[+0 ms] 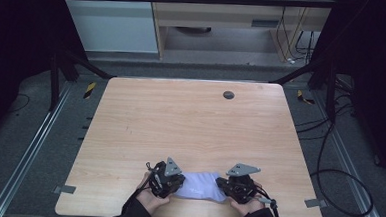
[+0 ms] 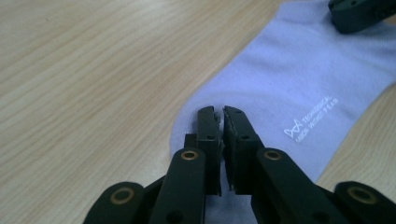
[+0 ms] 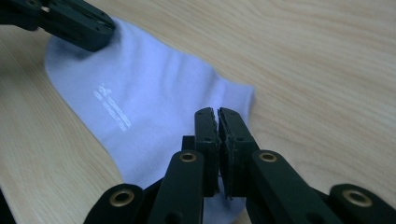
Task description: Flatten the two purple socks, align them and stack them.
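The pale lilac sock (image 1: 200, 186) lies flat at the near edge of the counter (image 1: 190, 123), stretched left to right between the person's two hands. The left gripper (image 2: 219, 112) sits over its left end, fingers (image 2: 206, 133) pressed together; from the left gripper view I cannot tell whether a fold of cloth is caught between them or whether they only rest on top. The right gripper (image 3: 217, 113) is at the sock's right end, its fingers (image 3: 233, 135) likewise pressed tight, with the fabric edge just under the tips; whether they pinch it is hard to say.

My guess is that the sock is being laid out and smoothed, or readied for a fold, with each end taken in turn. The next move seems to call for a sure hold on both ends, then lifting one end across to the other, keeping the cloth taut so it does not bunch.

Printed in white on the sock is a small mark like two joined peaks (image 2: 293, 129), with two lines of tiny capitals (image 2: 320, 110) beside it; the letters are too small to read with any confidence. The same print (image 3: 112, 106) shows in the right gripper view, no clearer
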### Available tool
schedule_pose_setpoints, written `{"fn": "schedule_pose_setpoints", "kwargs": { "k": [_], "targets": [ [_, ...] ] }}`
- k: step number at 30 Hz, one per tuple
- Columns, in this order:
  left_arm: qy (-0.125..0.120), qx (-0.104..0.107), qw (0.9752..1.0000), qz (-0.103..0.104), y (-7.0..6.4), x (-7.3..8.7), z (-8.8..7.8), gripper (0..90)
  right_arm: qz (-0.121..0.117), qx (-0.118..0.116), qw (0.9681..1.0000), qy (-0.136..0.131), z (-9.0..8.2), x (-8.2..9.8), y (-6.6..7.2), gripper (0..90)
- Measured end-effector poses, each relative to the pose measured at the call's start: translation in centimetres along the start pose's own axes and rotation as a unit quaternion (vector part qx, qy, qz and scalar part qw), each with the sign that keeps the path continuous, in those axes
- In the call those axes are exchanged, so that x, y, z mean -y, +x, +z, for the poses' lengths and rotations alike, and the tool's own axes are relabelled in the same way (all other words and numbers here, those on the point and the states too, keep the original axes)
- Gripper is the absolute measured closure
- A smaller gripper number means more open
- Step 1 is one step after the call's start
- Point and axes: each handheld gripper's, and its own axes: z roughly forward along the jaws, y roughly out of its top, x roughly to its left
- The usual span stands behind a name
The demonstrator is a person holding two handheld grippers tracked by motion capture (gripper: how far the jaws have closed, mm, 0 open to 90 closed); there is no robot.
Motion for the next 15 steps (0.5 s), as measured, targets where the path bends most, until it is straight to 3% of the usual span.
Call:
{"fn": "schedule_pose_setpoints", "kwargs": {
  "k": [11,14,15],
  "targets": [
    [0.001,0.002,1.0,0.003,-0.08,0.39,-0.02,84.6,0.015,-0.011,0.9998,0.009,-0.01,0.89,-0.51,86.4],
    [-0.014,0.006,0.9999,0.003,0.02,0.34,-0.31,77.6,0.013,-0.008,0.9999,0.001,-0.32,0.65,-0.58,81.2],
    [-0.035,0.008,0.9994,0.0,0.17,0.2,-0.83,75.8,0.013,-0.006,0.9998,-0.01,-0.54,0.55,-0.76,78.8]
  ]
}}
